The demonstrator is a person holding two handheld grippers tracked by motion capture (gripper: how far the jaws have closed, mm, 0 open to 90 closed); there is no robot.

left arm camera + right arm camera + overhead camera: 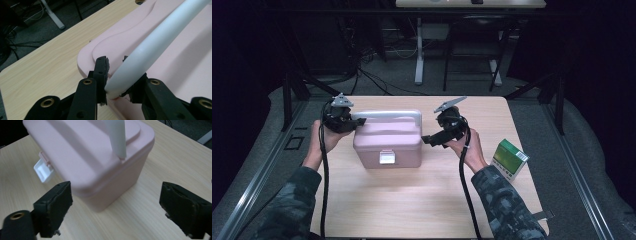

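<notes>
The tabletop [422,200] is pale wood-grain laminate with rounded corners, lit brightly from above while the room around it falls into near darkness. It stands on grey carpeted floor [562,150]. Metal rails [257,190] run along the floor on either side of it, and dark slanted struts [294,87] rise at its far left and right. Beyond it, black cables [377,80] trail across the carpet. Farther back stands a second desk [472,4] with a light top on white legs [419,52], beside a dark-framed stand [472,50]. The far corners and side walls are too dark to make out.
</notes>
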